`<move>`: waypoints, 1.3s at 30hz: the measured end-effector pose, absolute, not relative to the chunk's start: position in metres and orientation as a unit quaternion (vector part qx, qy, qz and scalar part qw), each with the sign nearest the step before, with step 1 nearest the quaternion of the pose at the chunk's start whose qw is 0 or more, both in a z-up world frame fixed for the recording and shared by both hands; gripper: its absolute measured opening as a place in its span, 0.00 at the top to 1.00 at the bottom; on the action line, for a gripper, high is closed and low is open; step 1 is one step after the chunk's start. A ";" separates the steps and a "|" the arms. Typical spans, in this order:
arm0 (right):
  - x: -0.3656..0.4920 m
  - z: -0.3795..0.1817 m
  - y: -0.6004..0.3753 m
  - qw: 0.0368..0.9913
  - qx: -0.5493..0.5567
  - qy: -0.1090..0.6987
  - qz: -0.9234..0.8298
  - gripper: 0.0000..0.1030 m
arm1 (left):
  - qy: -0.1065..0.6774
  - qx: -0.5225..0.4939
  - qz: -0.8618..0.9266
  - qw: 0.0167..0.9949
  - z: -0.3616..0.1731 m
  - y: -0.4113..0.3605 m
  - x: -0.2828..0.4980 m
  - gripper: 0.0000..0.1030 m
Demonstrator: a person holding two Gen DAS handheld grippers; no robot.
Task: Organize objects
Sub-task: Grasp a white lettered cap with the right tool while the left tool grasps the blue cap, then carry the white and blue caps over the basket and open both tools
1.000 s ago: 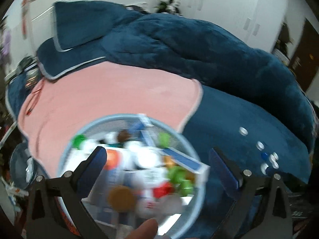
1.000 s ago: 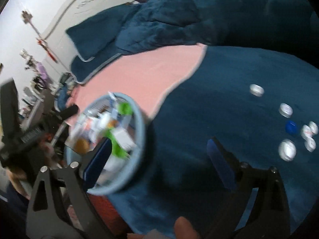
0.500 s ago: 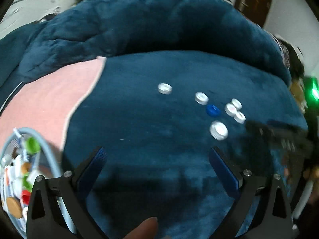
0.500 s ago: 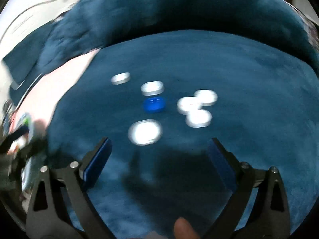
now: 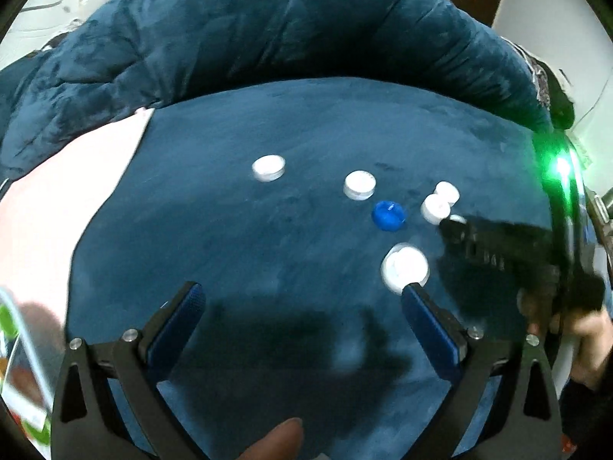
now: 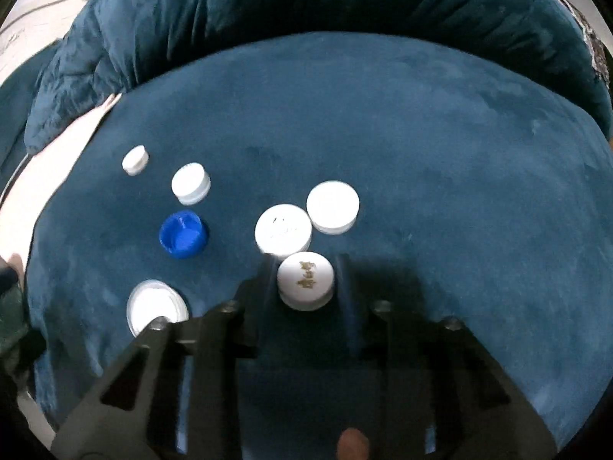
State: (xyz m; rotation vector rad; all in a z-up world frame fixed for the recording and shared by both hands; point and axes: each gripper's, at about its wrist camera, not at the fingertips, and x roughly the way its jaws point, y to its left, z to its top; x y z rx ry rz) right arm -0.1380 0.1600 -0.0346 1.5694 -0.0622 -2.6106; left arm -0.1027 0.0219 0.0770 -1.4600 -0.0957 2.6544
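Note:
Several bottle caps lie on a dark blue blanket (image 6: 421, 134): several white ones and one blue cap (image 6: 184, 234) lying open side up. My right gripper (image 6: 305, 268) is closed around a white cap with gold lettering (image 6: 305, 280), which rests on the blanket. Two plain white caps (image 6: 283, 230) (image 6: 332, 206) lie just beyond it. My left gripper (image 5: 302, 299) is open and empty above the blanket. In its view the blue cap (image 5: 389, 215) and a large white cap (image 5: 406, 266) lie ahead to the right, by the right gripper (image 5: 452, 226).
A rumpled dark blue duvet (image 5: 268, 30) rises behind the caps. A pink sheet (image 5: 49, 199) lies to the left. The rim of a basket of bottles (image 5: 15, 345) shows at the far left edge. A green light (image 5: 561, 165) glows at the right.
Both grippers swung right from the basket to the caps. My right gripper went down and closed around the gold-lettered white cap. The left gripper stayed open.

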 end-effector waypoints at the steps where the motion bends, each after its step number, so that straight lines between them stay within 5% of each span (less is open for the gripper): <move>1: -0.135 -0.033 0.162 0.050 0.512 -0.022 -0.857 0.70 | -0.031 -0.480 0.875 0.059 0.076 0.026 -0.108 0.01; 13: -0.123 0.008 0.210 0.017 0.484 -0.085 -0.871 0.70 | -0.012 -0.503 0.860 0.083 0.036 0.088 -0.180 0.11; 15: -0.123 0.008 0.209 0.018 0.484 -0.085 -0.871 0.70 | -0.015 -0.508 0.857 0.084 0.031 0.090 -0.184 0.32; 17: -0.123 0.007 0.207 0.020 0.486 -0.082 -0.870 0.70 | -0.012 -0.513 0.854 0.084 0.027 0.092 -0.184 0.69; 30: -0.111 0.023 0.167 0.066 0.483 -0.060 -0.871 0.70 | -0.071 -0.478 0.871 0.086 0.084 0.040 -0.129 0.70; 39: -0.081 0.062 0.075 0.173 0.455 -0.027 -0.873 0.70 | -0.130 -0.411 0.901 -0.040 0.152 -0.091 -0.041 0.70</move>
